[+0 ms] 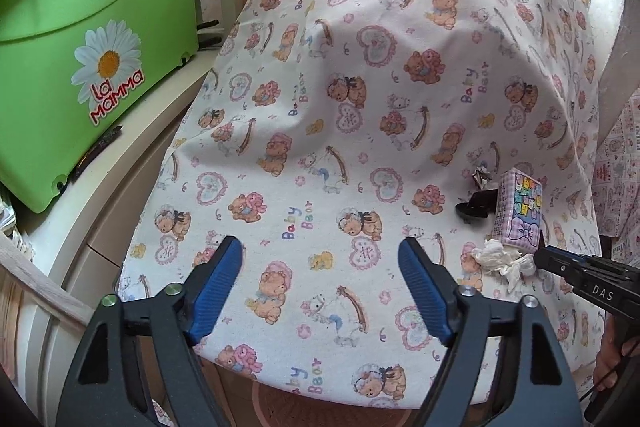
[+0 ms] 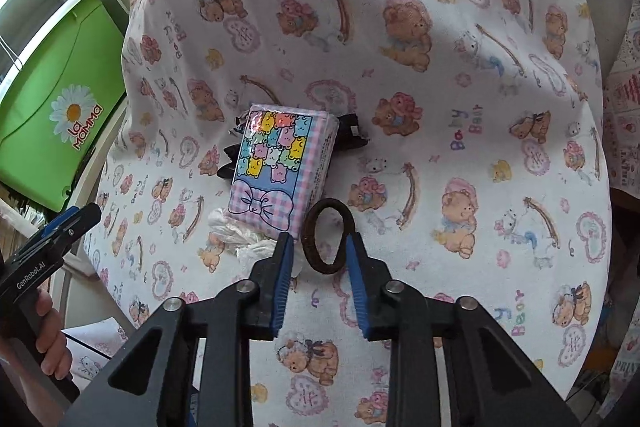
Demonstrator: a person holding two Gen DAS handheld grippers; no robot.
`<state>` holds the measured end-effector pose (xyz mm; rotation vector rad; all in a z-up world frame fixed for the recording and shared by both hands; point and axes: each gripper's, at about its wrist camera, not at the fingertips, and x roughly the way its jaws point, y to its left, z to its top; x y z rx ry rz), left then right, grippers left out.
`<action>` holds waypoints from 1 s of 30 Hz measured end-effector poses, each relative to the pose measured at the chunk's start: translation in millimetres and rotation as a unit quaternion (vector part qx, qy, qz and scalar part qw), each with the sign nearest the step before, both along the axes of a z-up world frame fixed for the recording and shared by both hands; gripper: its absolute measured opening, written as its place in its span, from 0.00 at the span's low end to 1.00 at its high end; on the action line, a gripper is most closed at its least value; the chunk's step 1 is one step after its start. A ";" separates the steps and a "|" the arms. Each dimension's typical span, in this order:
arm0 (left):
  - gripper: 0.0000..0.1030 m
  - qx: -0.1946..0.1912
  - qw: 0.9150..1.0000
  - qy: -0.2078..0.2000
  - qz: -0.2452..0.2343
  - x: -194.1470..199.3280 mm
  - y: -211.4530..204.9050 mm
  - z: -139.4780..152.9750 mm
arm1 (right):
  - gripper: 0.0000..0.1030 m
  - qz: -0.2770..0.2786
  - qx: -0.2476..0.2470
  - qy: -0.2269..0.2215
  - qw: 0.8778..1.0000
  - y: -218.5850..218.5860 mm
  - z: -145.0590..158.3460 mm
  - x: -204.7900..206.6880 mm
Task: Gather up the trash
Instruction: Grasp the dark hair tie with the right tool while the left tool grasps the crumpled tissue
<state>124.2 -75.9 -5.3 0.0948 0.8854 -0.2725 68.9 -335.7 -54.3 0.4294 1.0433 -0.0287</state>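
1. The tabletop (image 2: 460,155) was covered by a cloth printed with teddy bears and hearts, and a small cluster of things lay together on it.
2. A tissue pack (image 2: 276,167) with pastel bears and a bow lay flat on the cloth; a crumpled white tissue (image 2: 236,235) sat just beside its near corner, touching or nearly so.
3. A brown hair tie (image 2: 326,237) lay next to the pack's other near corner, and dark black items (image 2: 352,135) showed partly behind the pack; what they were could not be told.
4. The right hand-held gripper (image 2: 320,255) pointed down at the cloth with its jaws narrowed around the hair tie. The loop lay between the blue pads, which looked at its sides, but whether they pressed it could not be told.
5. The left hand-held gripper (image 1: 320,259) stood with its jaws spread wide over bare cloth, nothing between them, well apart from the cluster.
6. A green plastic box (image 1: 80,67) with a daisy label stood on a white surface off to the left side.
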 end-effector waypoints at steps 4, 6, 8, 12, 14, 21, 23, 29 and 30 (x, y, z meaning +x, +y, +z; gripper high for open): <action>0.93 0.008 1.000 -0.007 -0.020 -4.8 -9.4 0.3 | 0.06 0.009 -0.036 -0.011 0.999 9.5 5.8 -1.7; 0.93 0.010 1.000 0.004 -0.025 -5.2 -15.1 -5.6 | 0.05 0.010 -0.054 -0.025 0.998 9.8 13.3 -5.6; 0.93 0.012 0.999 0.020 -0.027 -4.9 -21.1 -13.9 | 0.05 0.009 -0.061 -0.039 0.997 9.4 20.9 -9.5; 0.51 0.005 0.997 0.063 -0.054 -4.0 -39.8 -28.9 | 0.05 0.000 -0.062 -0.048 0.997 3.1 30.2 -14.3; 0.45 -0.020 0.994 0.086 -0.072 -3.7 -51.1 -33.5 | 0.05 -0.009 -0.061 -0.042 0.997 -2.1 29.4 -15.1; 0.43 -0.034 0.988 0.089 -0.118 -13.3 -96.0 -41.8 | 0.05 -0.022 -0.058 -0.042 0.997 -10.8 30.7 -20.7; 0.43 -0.027 0.988 0.087 -0.123 -14.9 -105.1 -47.8 | 0.05 -0.024 -0.060 -0.045 0.997 -13.6 32.9 -22.5; 0.41 -0.024 0.988 0.080 -0.132 -9.3 -121.4 -54.5 | 0.05 -0.026 -0.056 -0.048 0.997 -17.3 34.0 -22.3; 0.29 -0.030 0.987 0.083 -0.137 -9.7 -122.4 -54.3 | 0.05 -0.025 -0.055 -0.046 0.997 -17.1 33.6 -22.3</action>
